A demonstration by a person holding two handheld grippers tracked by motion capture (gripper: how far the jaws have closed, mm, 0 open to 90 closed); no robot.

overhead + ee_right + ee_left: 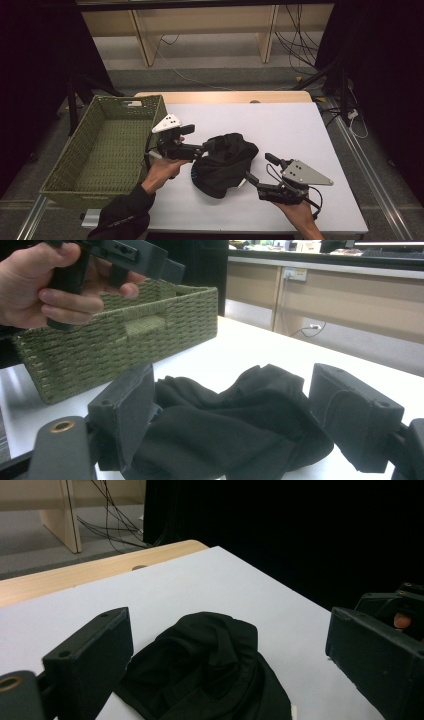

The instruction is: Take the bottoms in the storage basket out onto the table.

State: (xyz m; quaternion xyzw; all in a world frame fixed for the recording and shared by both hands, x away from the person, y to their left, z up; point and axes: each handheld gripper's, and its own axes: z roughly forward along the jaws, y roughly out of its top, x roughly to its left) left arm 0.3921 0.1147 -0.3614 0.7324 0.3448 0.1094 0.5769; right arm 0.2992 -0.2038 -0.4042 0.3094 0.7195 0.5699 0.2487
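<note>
A: Start near – why does the right gripper [256,170] sit so low at the near right of the bench [300,125]?

B: It's lined up with the black cloth [225,160]. Its own view has the jaws spread wide with the bundle lying between them – nothing pinched yet. Low and level looks like the way to get a jaw on each side of the soft heap.

A: And the cloth itself?

B: Crumpled in a loose mound on the white bench top, about mid-bench, between the two grippers and just right of the basket.

A: The left gripper [210,145]?

B: It reaches in from the left, tips at the far-left edge of the cloth. Its view shows the jaws spread as well, the fabric [210,670] in front of and below them. I'd judge the two are meant to take opposite sides, so the limp thing lifts without sagging out.

A: Why the green woven basket [90,150] at the left?

B: Open-topped, close beside the cloth – probably where it's bound.
</note>
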